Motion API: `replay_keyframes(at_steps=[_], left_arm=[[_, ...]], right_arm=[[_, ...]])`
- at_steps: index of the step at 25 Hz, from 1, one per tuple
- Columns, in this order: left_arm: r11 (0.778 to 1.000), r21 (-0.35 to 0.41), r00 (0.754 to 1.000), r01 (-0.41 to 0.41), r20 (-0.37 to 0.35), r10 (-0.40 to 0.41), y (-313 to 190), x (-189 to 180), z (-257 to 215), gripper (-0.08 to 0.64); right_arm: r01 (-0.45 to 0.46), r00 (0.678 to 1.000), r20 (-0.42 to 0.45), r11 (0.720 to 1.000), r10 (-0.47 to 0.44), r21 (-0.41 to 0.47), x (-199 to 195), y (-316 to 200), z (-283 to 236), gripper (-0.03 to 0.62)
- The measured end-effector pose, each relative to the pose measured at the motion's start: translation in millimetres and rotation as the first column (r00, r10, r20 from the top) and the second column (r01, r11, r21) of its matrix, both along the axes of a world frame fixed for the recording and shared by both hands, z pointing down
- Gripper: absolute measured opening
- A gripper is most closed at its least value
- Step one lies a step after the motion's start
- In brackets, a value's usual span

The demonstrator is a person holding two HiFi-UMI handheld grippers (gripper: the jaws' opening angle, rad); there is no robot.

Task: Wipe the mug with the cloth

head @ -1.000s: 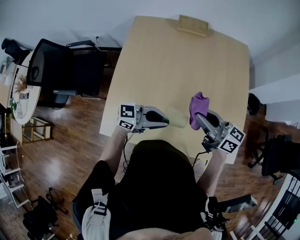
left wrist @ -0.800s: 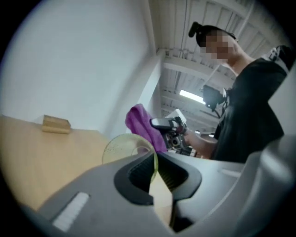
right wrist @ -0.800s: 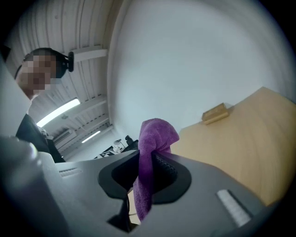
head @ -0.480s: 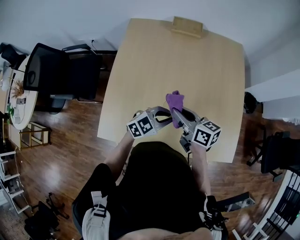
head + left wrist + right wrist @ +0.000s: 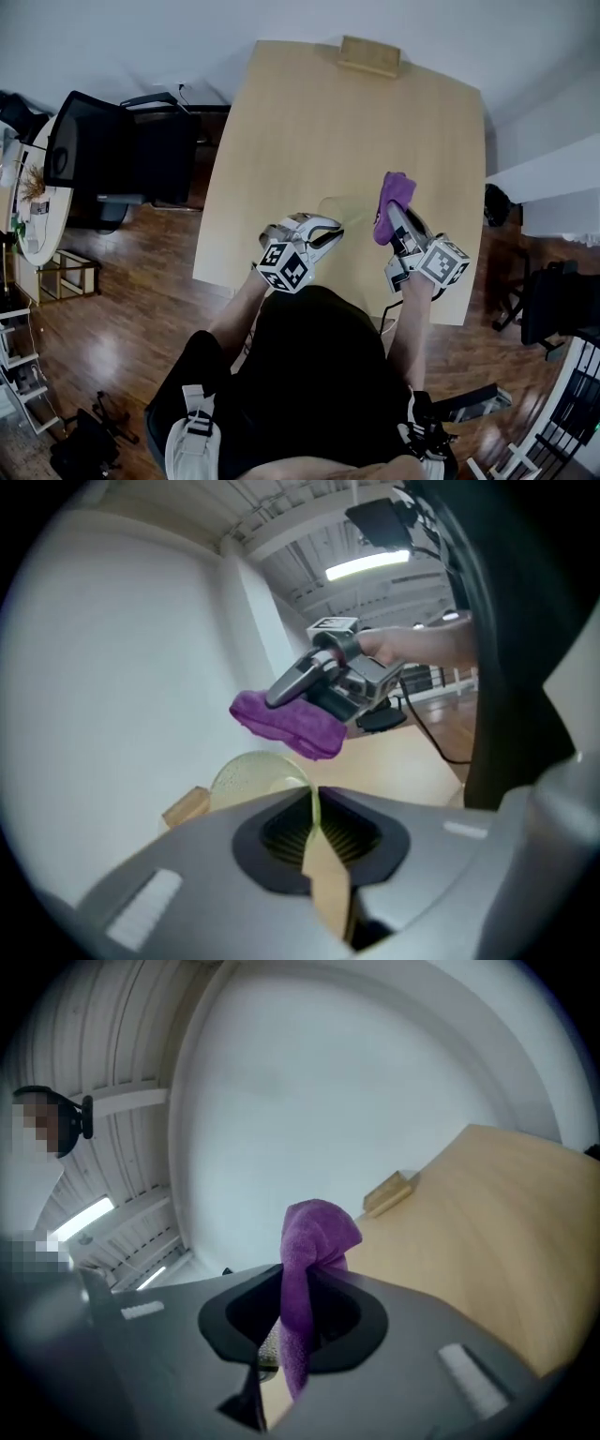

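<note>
The left tool (image 5: 312, 808) clamps the mug (image 5: 251, 778) (by its rim, it seems), so the right tool (image 5: 291, 1326), pinching the cloth (image 5: 317, 1232), should sweep its wall gently.

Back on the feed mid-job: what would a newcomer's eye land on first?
The bright purple cloth, pinched in the right tool above the table's near right part. Just left of it, the left tool clamps the thin rim of a pale yellow-green mug.

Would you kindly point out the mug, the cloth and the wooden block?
mug (image 5: 246, 782), left gripper view, its speckled wall.
cloth (image 5: 395, 190), head view, its bunched top.
wooden block (image 5: 369, 55), head view, its top face.
</note>
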State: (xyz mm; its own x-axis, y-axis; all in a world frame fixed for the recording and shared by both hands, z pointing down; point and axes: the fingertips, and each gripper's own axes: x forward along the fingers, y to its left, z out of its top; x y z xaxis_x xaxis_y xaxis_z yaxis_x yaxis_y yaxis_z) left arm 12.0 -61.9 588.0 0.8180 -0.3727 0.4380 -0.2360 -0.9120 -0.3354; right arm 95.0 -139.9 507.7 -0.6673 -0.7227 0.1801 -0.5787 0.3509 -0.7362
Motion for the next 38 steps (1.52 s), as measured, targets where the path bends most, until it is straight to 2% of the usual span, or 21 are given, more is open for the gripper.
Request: replay_keyframes(at_steps=[4,9,11,13,14,15,17,18,19,20,21,23,24,28,29,30,31,32,34,36,38], left_arm=[[0.989,0.12,0.991,-0.082,0.113,0.069,9.7,11.4,6.8,0.041],[0.982,0.148,0.976,-0.117,0.199,0.087,11.6,13.4,21.0,0.054],[0.992,0.099,0.987,-0.076,0.15,0.061,8.5,10.0,22.4,0.052],[0.998,-0.063,1.0,0.003,-0.028,-0.005,1.0,6.9,14.7,0.041],[0.981,-0.189,0.985,0.036,-0.159,-0.067,-5.2,4.2,5.6,0.042],[0.944,-0.326,0.945,0.047,-0.291,-0.147,-12.5,0.6,-6.9,0.043],[0.842,-0.539,0.82,0.002,-0.481,-0.31,-26.2,-9.1,-32.1,0.041],[0.802,-0.597,0.765,-0.028,-0.529,-0.367,-30.9,-14.2,-39.6,0.041],[0.775,-0.63,0.726,-0.053,-0.557,-0.404,-33.5,-17.9,-43.9,0.042],[0.759,-0.648,0.704,-0.069,-0.57,-0.423,-34.1,-19.4,-46.3,0.041],[0.751,-0.656,0.695,-0.078,-0.576,-0.431,-33.6,-18.8,-47.5,0.043],[0.749,-0.658,0.703,-0.08,-0.57,-0.426,-31.1,-12.7,-47.4,0.042],[0.755,-0.652,0.718,-0.075,-0.56,-0.412,-29.0,-8.1,-46.4,0.041],[0.808,-0.589,0.841,-0.009,-0.442,-0.313,-15.2,10.7,-30.3,0.048],[0.815,-0.58,0.855,0.003,-0.421,-0.303,-13.2,11.8,-26.3,0.052],[0.812,-0.584,0.852,0.002,-0.423,-0.307,-13.0,10.8,-24.8,0.051],[0.8,-0.6,0.833,-0.011,-0.448,-0.324,-14.5,7.9,-25.8,0.047],[0.783,-0.621,0.802,-0.032,-0.484,-0.351,-17.4,3.7,-28.7,0.043],[0.735,-0.673,0.721,-0.079,-0.548,-0.424,-26.2,-6.8,-36.3,0.043],[0.685,-0.716,0.631,-0.136,-0.596,-0.497,-36.0,-18.0,-42.1,0.043],[0.645,-0.741,0.555,-0.187,-0.621,-0.553,-41.9,-27.0,-49.8,0.043]], right_arm=[[0.102,0.995,-0.016,0.994,-0.103,-0.042,-28.2,6.5,18.0,0.06],[0.228,0.974,-0.011,0.974,-0.228,-0.013,-78.8,25.3,12.6,0.06],[0.29,0.957,0.001,0.957,-0.29,0.014,-96.8,34.8,1.9,0.06],[0.323,0.945,0.033,0.945,-0.325,0.056,-104.4,41.2,-10.7,0.06],[0.307,0.949,0.052,0.948,-0.311,0.08,-100.5,39.9,-16.6,0.06],[0.263,0.961,0.064,0.959,-0.27,0.1,-90.7,34.7,-20.3,0.06],[0.119,0.99,0.058,0.987,-0.126,0.109,-58.3,17.8,-19.4,0.06],[0.042,0.998,0.049,0.994,-0.047,0.099,-40.8,10.1,-16.3,0.06],[-0.02,0.999,0.041,0.996,0.017,0.087,-26.0,4.6,-12.9,0.06],[-0.06,0.998,0.032,0.995,0.057,0.077,-15.7,1.5,-9.5,0.06],[-0.076,0.997,0.02,0.995,0.075,0.069,-10.5,0.3,-5.9,0.06],[-0.062,0.998,-0.012,0.996,0.063,0.06,-13.2,1.1,2.5,0.06],[-0.041,0.999,-0.028,0.998,0.043,0.053,-19.7,2.8,7.0,0.06],[0.114,0.99,-0.088,0.993,-0.11,0.034,-67.1,19.8,19.7,0.06],[0.155,0.984,-0.099,0.987,-0.151,0.037,-79.6,25.5,18.7,0.06],[0.195,0.977,-0.1,0.98,-0.19,0.046,-90.5,30.8,15.7,0.06],[0.232,0.97,-0.091,0.971,-0.226,0.06,-98.9,35.0,11.1,0.06],[0.259,0.965,-0.069,0.963,-0.254,0.078,-103.5,37.5,5.0,0.061],[0.255,0.966,0.013,0.959,-0.258,0.122,-97.4,35.2,-9.7,0.061],[0.158,0.983,0.073,0.975,-0.171,0.155,-71.4,23.3,-20.8,0.06],[0.033,0.998,0.042,0.987,-0.04,0.16,-38.8,9.4,-21.9,0.06]])
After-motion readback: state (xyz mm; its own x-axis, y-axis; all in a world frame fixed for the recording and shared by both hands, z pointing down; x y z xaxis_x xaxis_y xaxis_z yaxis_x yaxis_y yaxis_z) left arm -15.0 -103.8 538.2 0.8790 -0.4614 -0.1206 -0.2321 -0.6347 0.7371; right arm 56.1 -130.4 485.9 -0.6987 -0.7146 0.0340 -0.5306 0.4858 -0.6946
